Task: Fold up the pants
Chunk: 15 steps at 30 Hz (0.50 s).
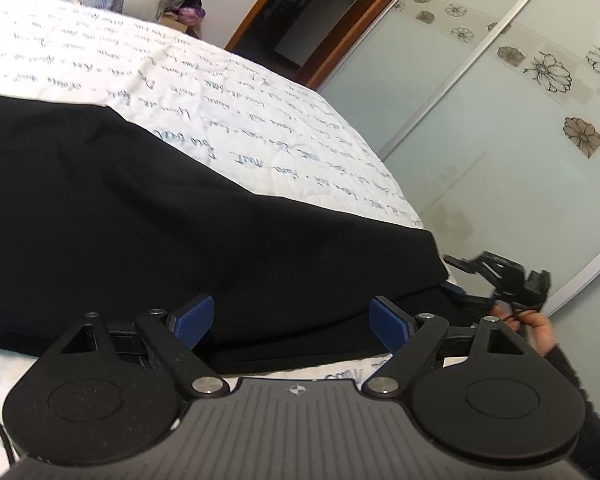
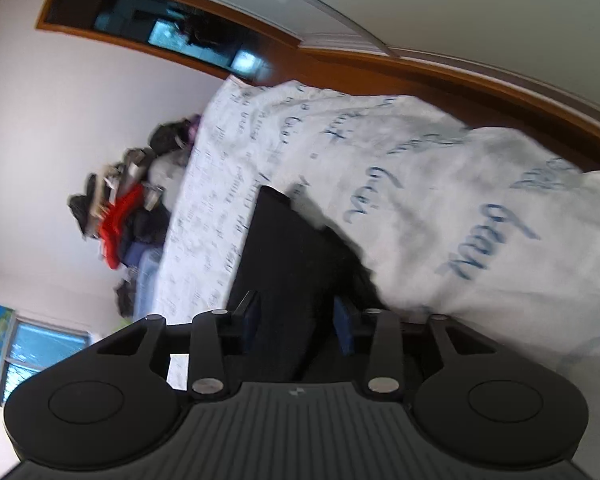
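Black pants (image 1: 140, 220) lie spread on a white bedcover with blue script (image 1: 228, 92). My left gripper (image 1: 292, 320) is open, its blue pads on either side of the near edge of the pants. My right gripper shows at the right of the left wrist view (image 1: 456, 292), at the corner of the pants. In the right wrist view the pants (image 2: 284, 260) run between the blue pads of my right gripper (image 2: 296, 328), whose jaws stand partly apart around the fabric. The view is tilted and blurred.
The bed's edge drops off on the right toward sliding wardrobe doors with flower prints (image 1: 520, 120). A wooden door frame (image 1: 284, 12) stands beyond the bed. Piled clothes (image 2: 120, 216) lie at the bed's far end. A window (image 2: 28, 352) shows low left.
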Available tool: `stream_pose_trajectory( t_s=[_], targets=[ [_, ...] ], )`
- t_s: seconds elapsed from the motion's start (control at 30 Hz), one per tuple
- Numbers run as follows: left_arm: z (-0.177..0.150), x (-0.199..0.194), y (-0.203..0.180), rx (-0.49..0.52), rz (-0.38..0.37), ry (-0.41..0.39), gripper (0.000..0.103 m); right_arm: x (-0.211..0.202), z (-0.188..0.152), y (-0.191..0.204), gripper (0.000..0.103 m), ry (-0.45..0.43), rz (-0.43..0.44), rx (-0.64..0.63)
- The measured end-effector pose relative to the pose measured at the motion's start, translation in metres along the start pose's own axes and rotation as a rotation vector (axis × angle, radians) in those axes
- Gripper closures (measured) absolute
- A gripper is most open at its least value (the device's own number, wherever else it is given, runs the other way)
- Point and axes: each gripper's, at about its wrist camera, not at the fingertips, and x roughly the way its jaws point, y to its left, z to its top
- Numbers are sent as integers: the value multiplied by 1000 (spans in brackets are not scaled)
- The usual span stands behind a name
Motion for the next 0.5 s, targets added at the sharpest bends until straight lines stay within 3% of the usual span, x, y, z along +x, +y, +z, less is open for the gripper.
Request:
stream_pose_trajectory(
  t_s=[0.07, 0.1, 0.13, 0.17, 0.33, 0.5],
  targets=[
    [-2, 4, 4, -78, -24, 5, 17, 8, -3, 4, 67, -27, 4, -19],
    [-4, 7, 8, -134, -43, 10, 17, 10, -5, 7, 73, -40, 4, -42],
    [-6, 10, 11, -187, -60, 18, 17, 11, -7, 11, 88, -47, 0, -75],
    [-9, 14, 13, -237, -72, 25, 17, 11, -8, 15, 92, -56, -7, -98],
    [-17, 35, 12, -373, -101, 75, 17, 0, -10, 28, 93, -106, 26, -153],
    [-20, 50, 20, -575, -151, 91, 17, -8, -5, 39, 93, -121, 92, -155]
  ],
)
